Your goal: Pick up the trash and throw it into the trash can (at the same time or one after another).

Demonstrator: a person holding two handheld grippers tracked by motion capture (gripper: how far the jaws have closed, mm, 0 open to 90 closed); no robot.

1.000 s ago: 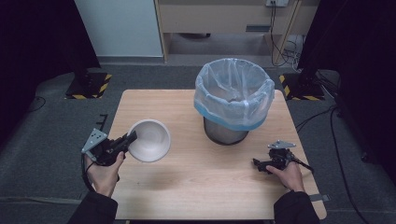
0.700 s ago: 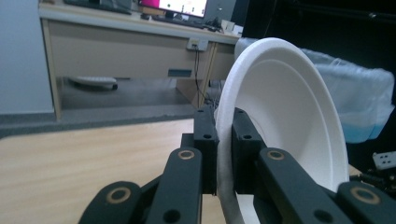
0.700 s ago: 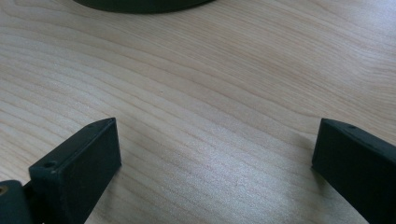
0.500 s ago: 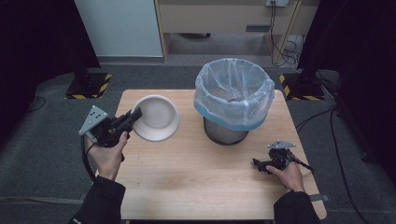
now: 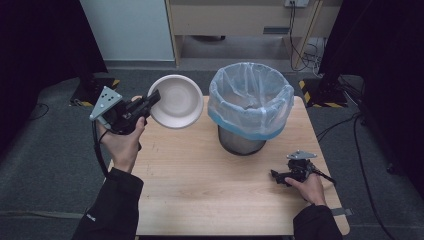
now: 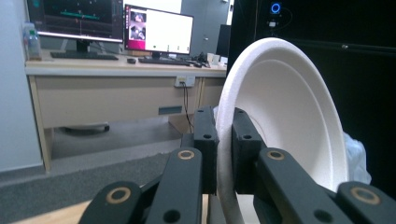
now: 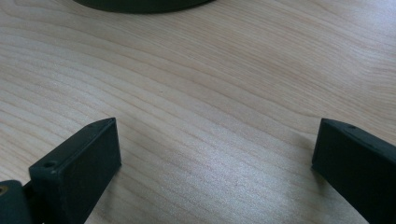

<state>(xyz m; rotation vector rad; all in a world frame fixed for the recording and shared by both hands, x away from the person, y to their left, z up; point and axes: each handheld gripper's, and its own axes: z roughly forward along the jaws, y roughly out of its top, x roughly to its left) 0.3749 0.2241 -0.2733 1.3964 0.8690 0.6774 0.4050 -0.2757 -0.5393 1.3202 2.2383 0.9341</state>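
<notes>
Jaws of the left gripper [image 5: 152, 97] are clamped tight on the rim of a white bowl [image 5: 176, 101], one jaw on the inside of the rim and one on the outside, as the left gripper view shows close up with the bowl [image 6: 285, 116] standing on edge. In the high view the bowl is held in the air above the far left corner of the counter [image 5: 200, 175], tilted so that its hollow faces up and toward the camera. It sits just left of the bin [image 5: 250, 107], which stands on the far half of the counter and is lined with a pale blue plastic bag; bowl and bin are apart. The right gripper [image 5: 280, 177] rests low on the near right part of the counter, held by the person's right hand [image 5: 310, 187]. Its jaws stand wide apart with nothing between them, bare wood under them in the right gripper view [image 7: 212, 154].
</notes>
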